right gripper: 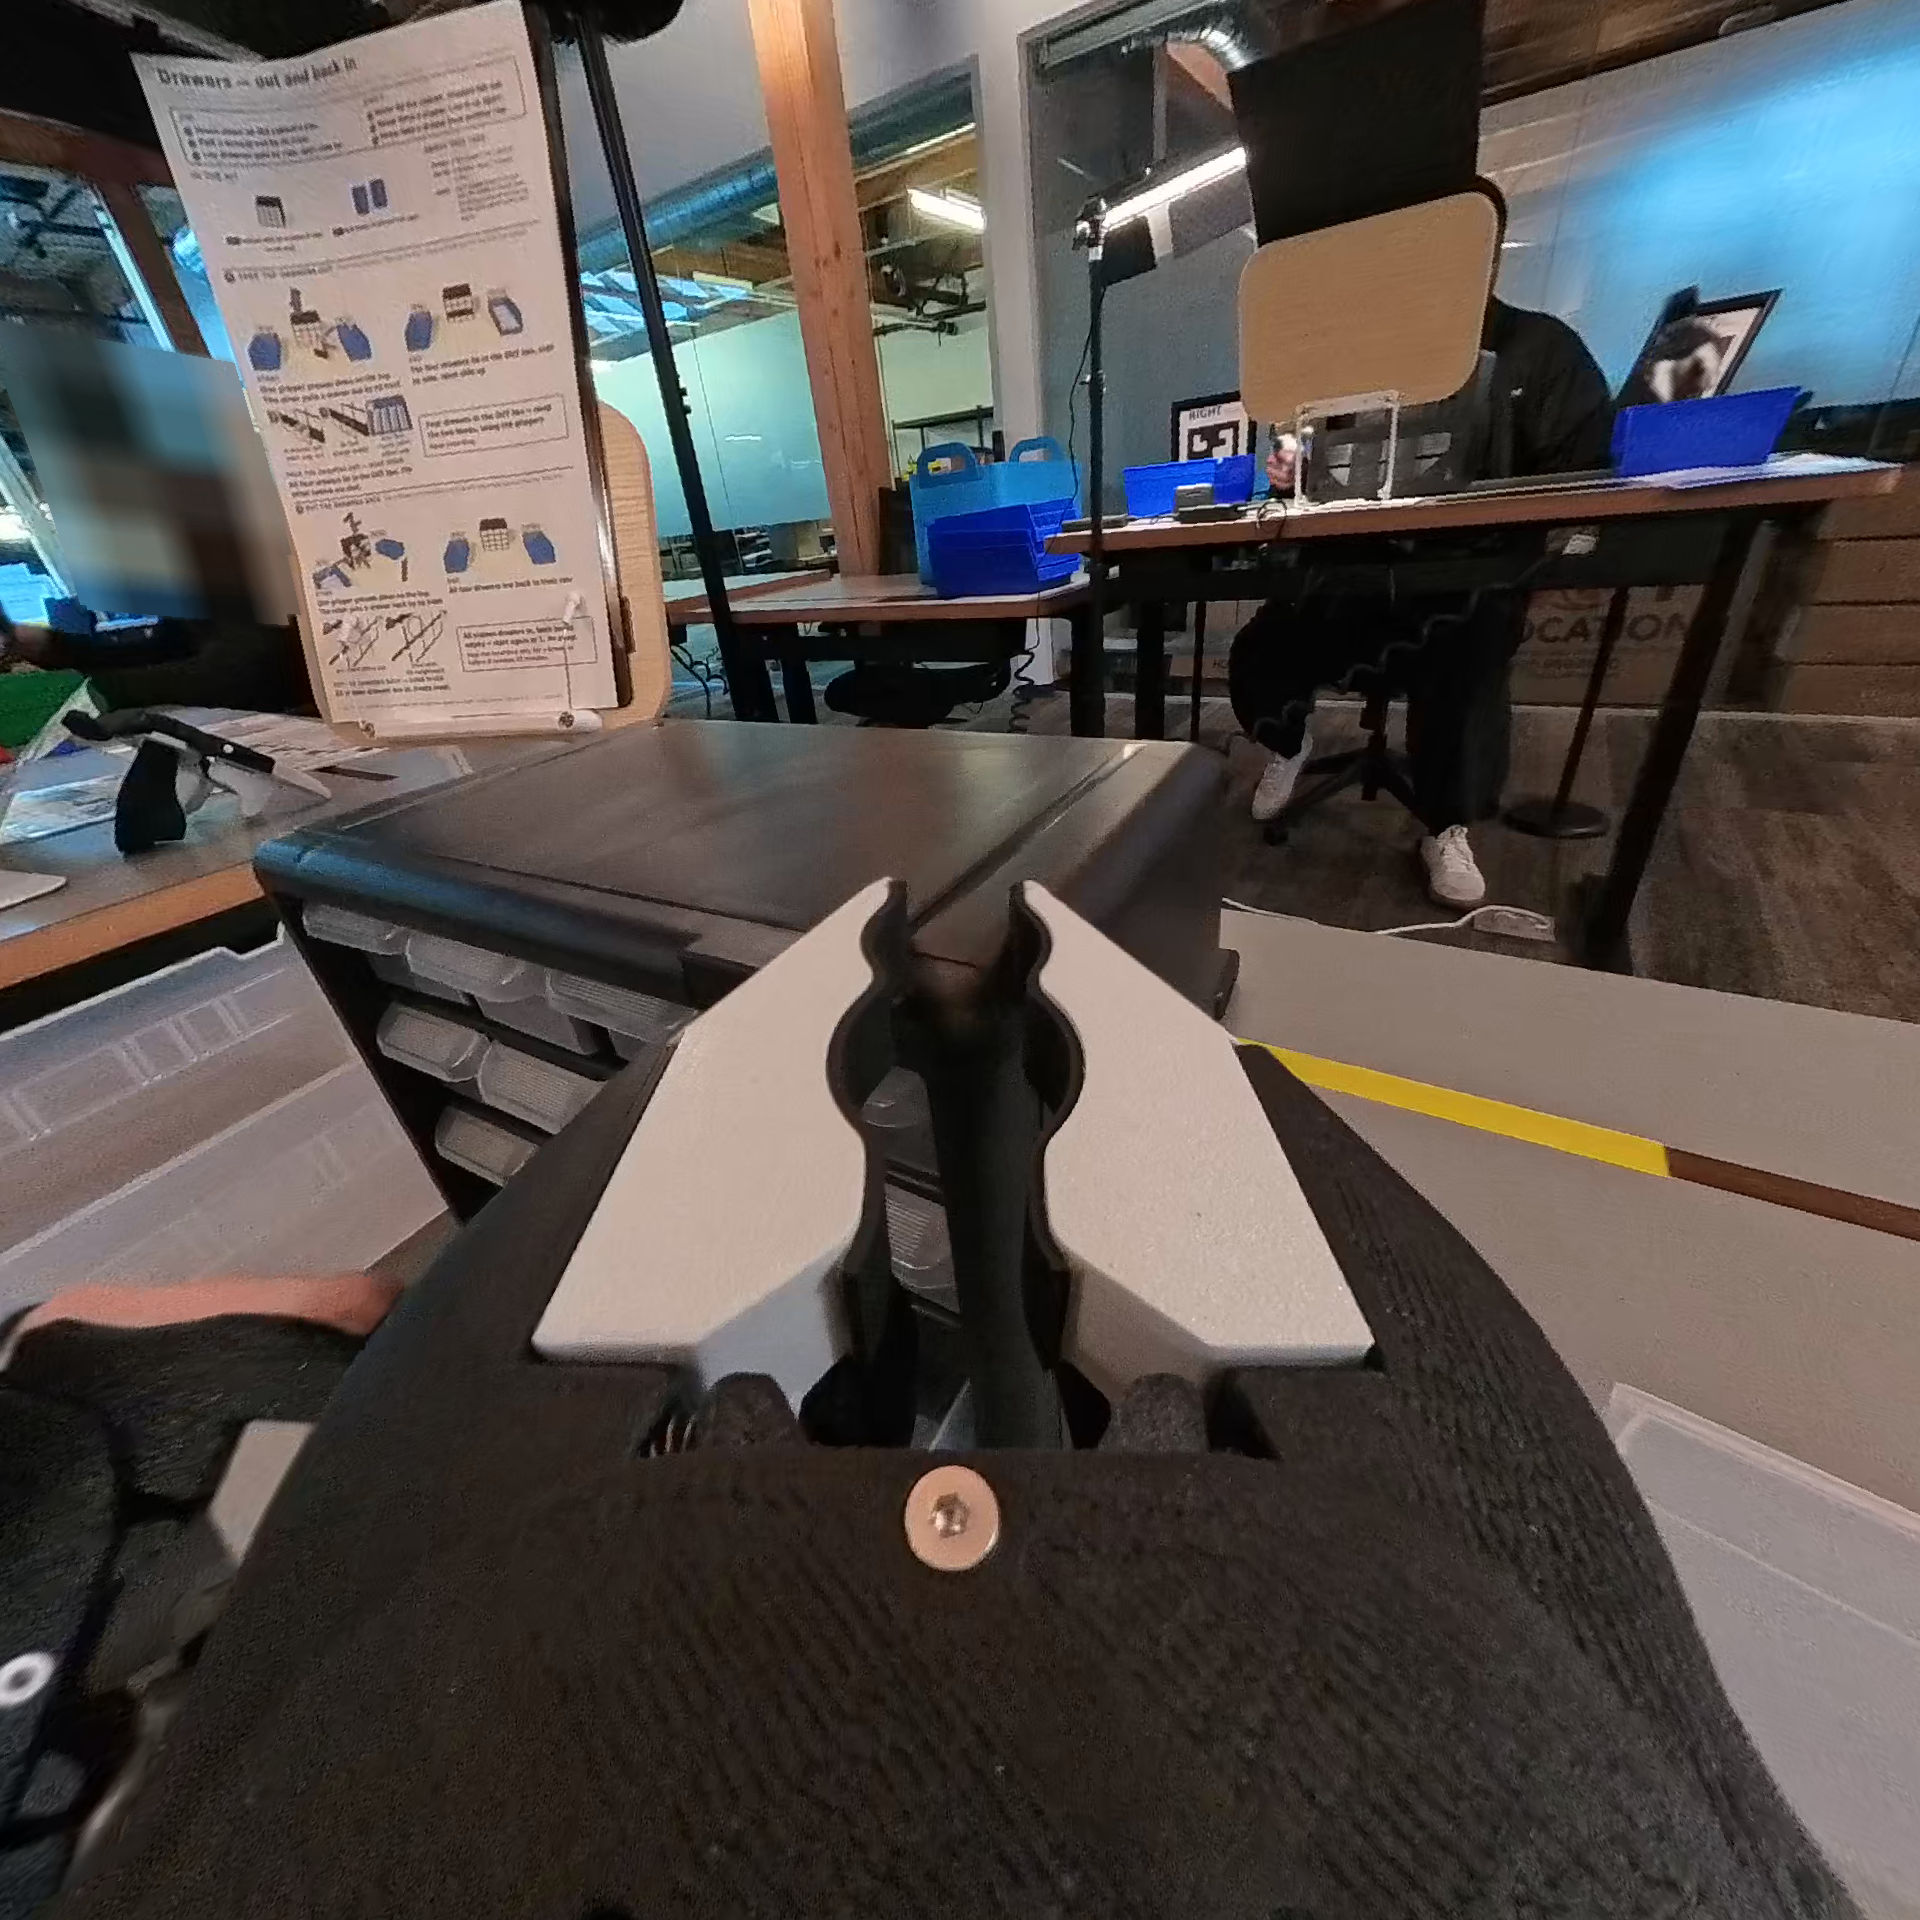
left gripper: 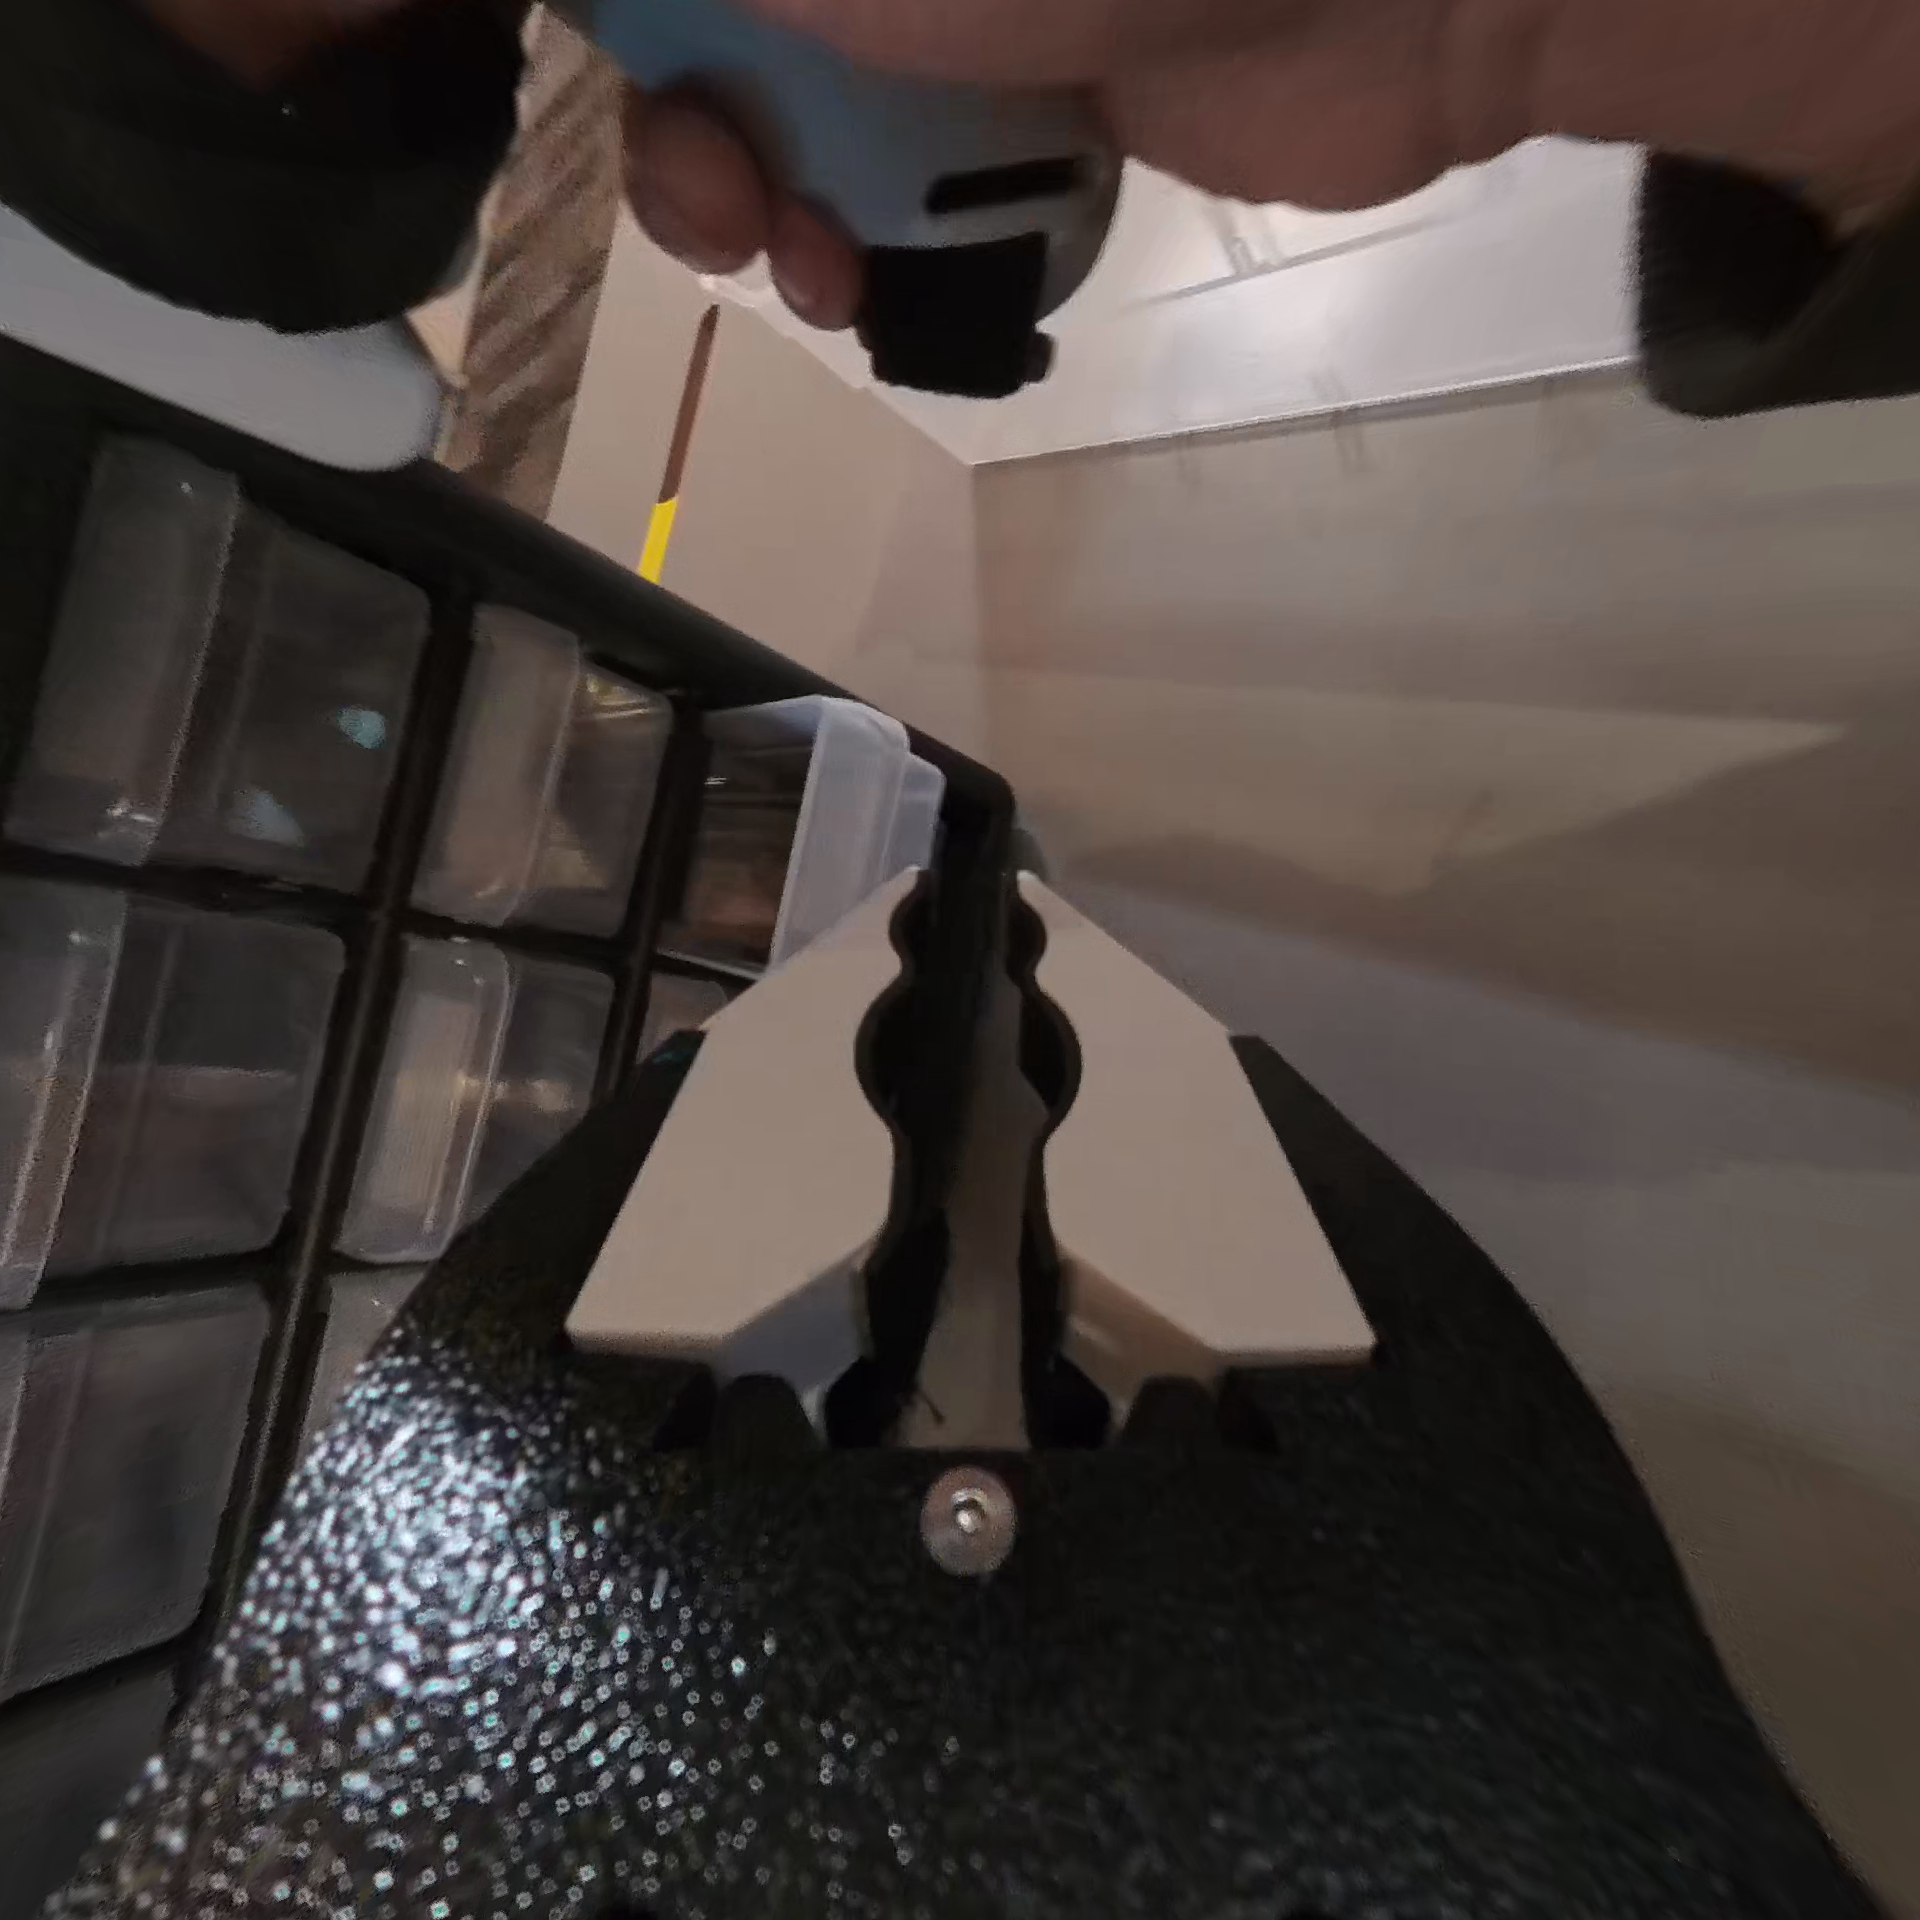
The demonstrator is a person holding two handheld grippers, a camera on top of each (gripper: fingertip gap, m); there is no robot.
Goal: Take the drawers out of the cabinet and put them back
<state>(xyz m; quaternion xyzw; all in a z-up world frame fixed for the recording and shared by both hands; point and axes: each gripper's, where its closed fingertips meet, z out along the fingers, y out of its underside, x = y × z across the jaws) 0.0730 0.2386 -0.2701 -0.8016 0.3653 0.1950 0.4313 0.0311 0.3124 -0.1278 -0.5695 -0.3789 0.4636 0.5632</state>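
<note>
Black cabinet frame is seen with clear, frosted drawers. Gripper fingers are coloured pale grey, mounted on speckled black bodies. Grey tabletop is crossed by a yellow-and-brown tape strip. Blue bins are noted behind.

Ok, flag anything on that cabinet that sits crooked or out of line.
One clear drawer in the top row, at the cabinet's right corner, sticks out past the black frame while its neighbours sit flush. The left gripper is right at that corner. Nothing else stands out.
</note>
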